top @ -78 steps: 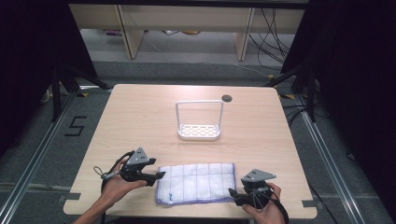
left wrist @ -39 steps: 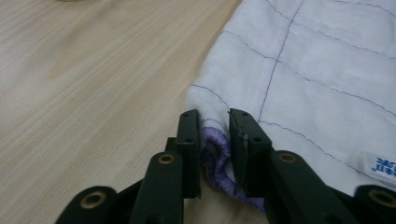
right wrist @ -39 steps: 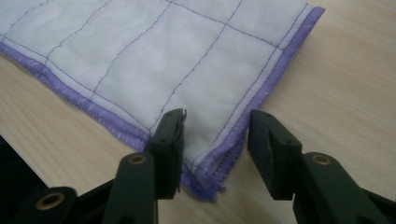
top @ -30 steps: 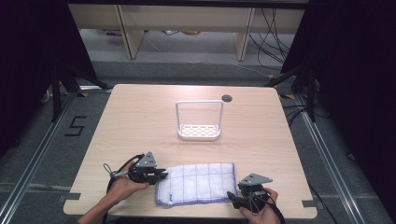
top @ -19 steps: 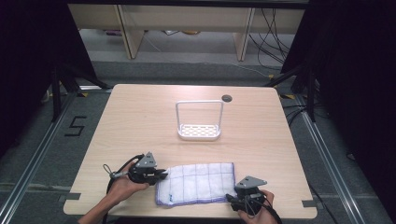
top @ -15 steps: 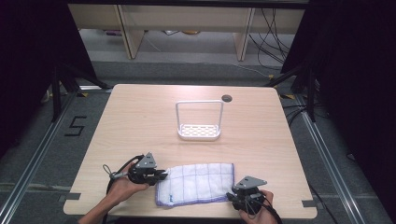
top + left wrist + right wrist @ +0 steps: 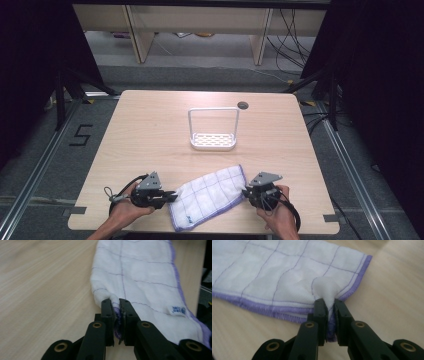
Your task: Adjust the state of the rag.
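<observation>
The white cloth (image 7: 210, 197) lies slanted on the table (image 7: 150, 135), in front of the white rack (image 7: 213, 130). The left gripper (image 7: 167, 196) and right gripper (image 7: 248, 192), jaws having just closed, each pinch one end of it.

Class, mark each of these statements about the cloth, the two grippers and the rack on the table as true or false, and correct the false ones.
1. The left gripper is shut on the cloth. True.
2. The right gripper hangs open above the cloth. False: its jaws pinch a fold of the cloth near a purple-edged corner.
3. The cloth is white with thin purple grid lines and a purple hem. True.
4. The cloth lies inside the white rack. False: the rack stands apart, farther up the table, with nothing in it.
5. The cloth lies square to the table edge. False: in the high view it lies askew, its right end farther from the person.
</observation>
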A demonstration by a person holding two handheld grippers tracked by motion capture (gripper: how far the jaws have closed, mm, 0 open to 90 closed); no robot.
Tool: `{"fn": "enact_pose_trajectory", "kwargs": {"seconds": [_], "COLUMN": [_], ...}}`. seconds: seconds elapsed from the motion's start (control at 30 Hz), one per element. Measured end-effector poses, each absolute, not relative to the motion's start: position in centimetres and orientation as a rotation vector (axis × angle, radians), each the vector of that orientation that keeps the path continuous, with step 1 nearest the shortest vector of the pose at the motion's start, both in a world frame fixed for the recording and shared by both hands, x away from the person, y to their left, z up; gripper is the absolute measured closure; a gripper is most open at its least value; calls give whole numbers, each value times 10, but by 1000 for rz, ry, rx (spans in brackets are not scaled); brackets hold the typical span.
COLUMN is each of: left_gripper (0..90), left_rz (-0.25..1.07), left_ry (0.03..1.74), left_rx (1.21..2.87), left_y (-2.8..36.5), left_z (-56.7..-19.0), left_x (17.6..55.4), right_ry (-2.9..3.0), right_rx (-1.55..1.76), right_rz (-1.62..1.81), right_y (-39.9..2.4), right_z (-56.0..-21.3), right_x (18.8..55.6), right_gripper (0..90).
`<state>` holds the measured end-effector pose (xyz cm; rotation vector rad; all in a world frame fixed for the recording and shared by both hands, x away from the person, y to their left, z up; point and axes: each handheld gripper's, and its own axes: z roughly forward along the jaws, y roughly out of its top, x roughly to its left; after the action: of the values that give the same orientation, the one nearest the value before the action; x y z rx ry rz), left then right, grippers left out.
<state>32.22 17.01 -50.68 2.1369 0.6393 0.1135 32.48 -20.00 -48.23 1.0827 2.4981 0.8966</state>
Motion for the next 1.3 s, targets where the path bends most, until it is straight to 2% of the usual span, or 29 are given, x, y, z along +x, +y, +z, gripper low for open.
{"fn": "enact_pose_trajectory", "kwargs": {"seconds": [0.17,0.4,0.83,0.97,1.0,1.07,1.13,1.2,1.3], "left_gripper": [823,824,822,813,801,753,639,548,462], "left_rz": [44,-39,-67,-79,-65,-115,-150,-115,-78], "left_ry": [621,548,484,462,450,464,446,472,494], "left_rx": [2120,2096,2123,2140,2165,2133,2136,2156,2139], "left_y": [167,152,112,103,103,102,105,109,117], "left_z": [-505,-503,-505,-507,-507,-508,-506,-502,-493], "left_x": [301,283,277,276,276,275,276,277,285], "right_ry": [2511,2534,2605,2638,2639,2633,2604,2549,2503], "right_rx": [1110,970,874,876,883,900,972,1033,1097], "right_rz": [909,925,854,818,811,797,840,878,906], "right_y": [-187,-162,-127,-124,-124,-127,-134,-146,-161], "right_z": [-477,-472,-478,-485,-486,-486,-481,-475,-466], "right_x": [354,391,434,439,440,442,439,437,434], "right_gripper": [823,825,823,786,736,679,617,588,558]}}
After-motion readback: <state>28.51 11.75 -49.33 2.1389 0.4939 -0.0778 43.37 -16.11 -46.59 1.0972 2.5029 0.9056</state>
